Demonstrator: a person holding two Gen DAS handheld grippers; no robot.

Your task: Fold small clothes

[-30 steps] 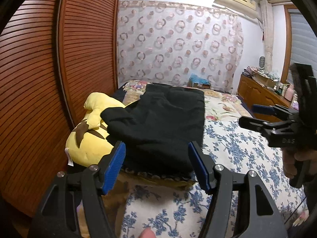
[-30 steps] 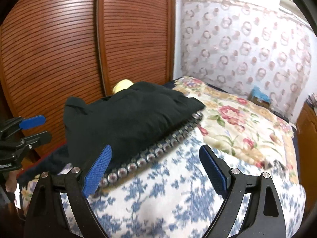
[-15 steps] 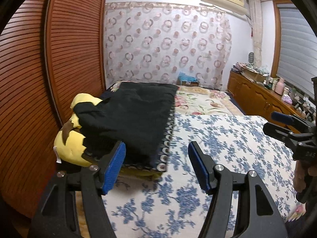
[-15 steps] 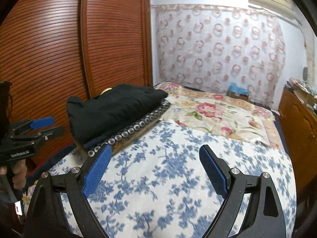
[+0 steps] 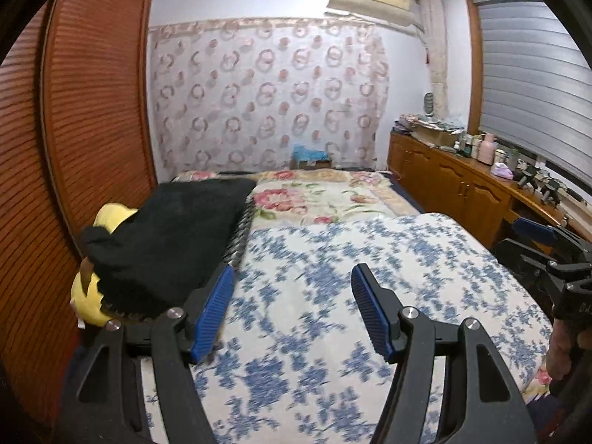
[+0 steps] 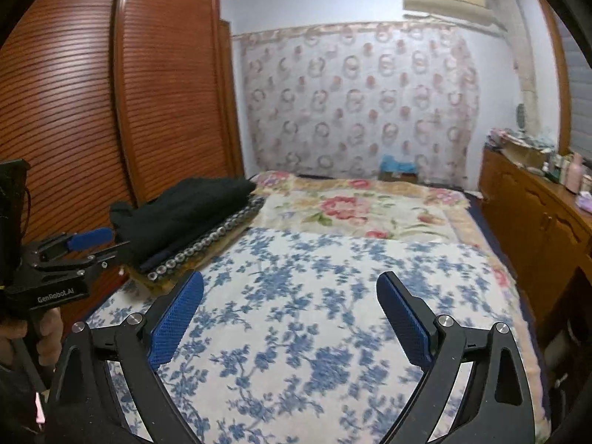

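Observation:
A folded black garment (image 5: 166,236) (image 6: 192,203) lies at the left side of the bed on a patterned folded cloth with a ring-dotted edge (image 6: 207,244). My left gripper (image 5: 292,307) hangs open over the blue-flowered sheet (image 5: 333,277), to the right of the black pile, nothing between its blue pads. My right gripper (image 6: 290,312) is open too, above the same sheet (image 6: 314,296), well clear of the pile. Each gripper shows in the other's view: the right one (image 5: 544,244) at the right edge, the left one (image 6: 74,248) at the left edge in a hand.
A yellow plush toy (image 5: 88,296) sits under the black pile by the wooden slatted wardrobe (image 5: 74,129). A flowered cream blanket (image 6: 351,207) covers the far bed. A wooden cabinet (image 5: 455,188) with bottles runs along the right. A curtain (image 6: 362,96) hangs behind.
Both grippers have pulled back and swung right, away from the black pile. The pile now sits farther off at the left, and more of the flowered sheet fills both views.

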